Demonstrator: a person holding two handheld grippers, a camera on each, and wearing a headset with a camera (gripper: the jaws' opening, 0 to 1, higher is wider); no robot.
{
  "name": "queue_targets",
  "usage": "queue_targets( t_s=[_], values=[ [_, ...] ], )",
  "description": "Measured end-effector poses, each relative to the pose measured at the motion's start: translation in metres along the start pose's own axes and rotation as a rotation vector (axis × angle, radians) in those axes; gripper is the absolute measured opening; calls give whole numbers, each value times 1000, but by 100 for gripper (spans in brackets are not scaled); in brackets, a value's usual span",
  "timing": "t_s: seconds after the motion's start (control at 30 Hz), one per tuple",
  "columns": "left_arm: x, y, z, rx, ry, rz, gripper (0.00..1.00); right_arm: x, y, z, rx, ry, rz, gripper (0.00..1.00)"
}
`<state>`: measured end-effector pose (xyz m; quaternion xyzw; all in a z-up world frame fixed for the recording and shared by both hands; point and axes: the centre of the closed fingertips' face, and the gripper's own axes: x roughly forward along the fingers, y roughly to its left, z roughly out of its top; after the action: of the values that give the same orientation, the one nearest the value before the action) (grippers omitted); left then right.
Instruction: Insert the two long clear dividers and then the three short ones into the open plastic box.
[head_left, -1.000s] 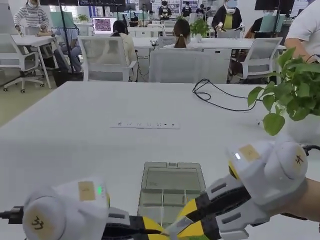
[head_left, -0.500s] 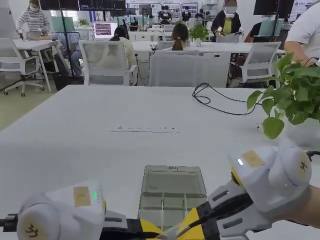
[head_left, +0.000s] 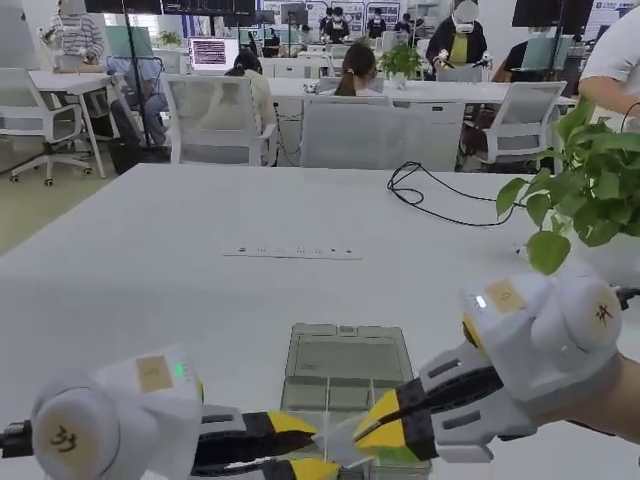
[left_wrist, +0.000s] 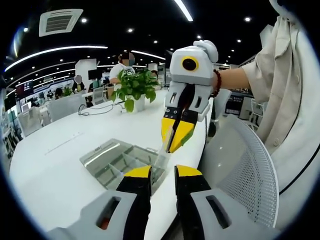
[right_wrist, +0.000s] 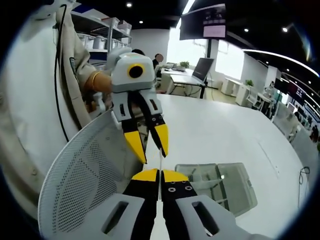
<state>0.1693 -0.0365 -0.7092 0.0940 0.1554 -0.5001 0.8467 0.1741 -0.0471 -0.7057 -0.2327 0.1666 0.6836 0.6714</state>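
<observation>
At lower centre my right tool (head_left: 365, 435) clenches a clear divider (left_wrist: 163, 158) over the near edge of the box (head_left: 346, 358), my left tool (head_left: 312, 447) released just beside, open worktop (head_left: 150, 290) beyond.

Head view: from above, facing forward and down over the bench (head_left: 150, 260), with the box (head_left: 345, 365) close to its lower edge. Left gripper view: low and close, looking across the box at the right hand-held gripper (left_wrist: 174, 148). Right gripper view: the reverse direction, facing the left hand-held gripper (right_wrist: 152, 156). All three share the box; both gripper views also share the clear divider (left_wrist: 163, 158).
</observation>
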Motion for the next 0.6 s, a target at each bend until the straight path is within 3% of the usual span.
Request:
queue_targets(
  t_s=[0.3,0.6],
  values=[
    [-5,12,-2,-39,-25,72,27,-3,-29,-7,20,26,-105,2],
    [-8,22,-5,-76,-46,132,40,-4,-50,-15,40,51,-171,2]
  ],
)
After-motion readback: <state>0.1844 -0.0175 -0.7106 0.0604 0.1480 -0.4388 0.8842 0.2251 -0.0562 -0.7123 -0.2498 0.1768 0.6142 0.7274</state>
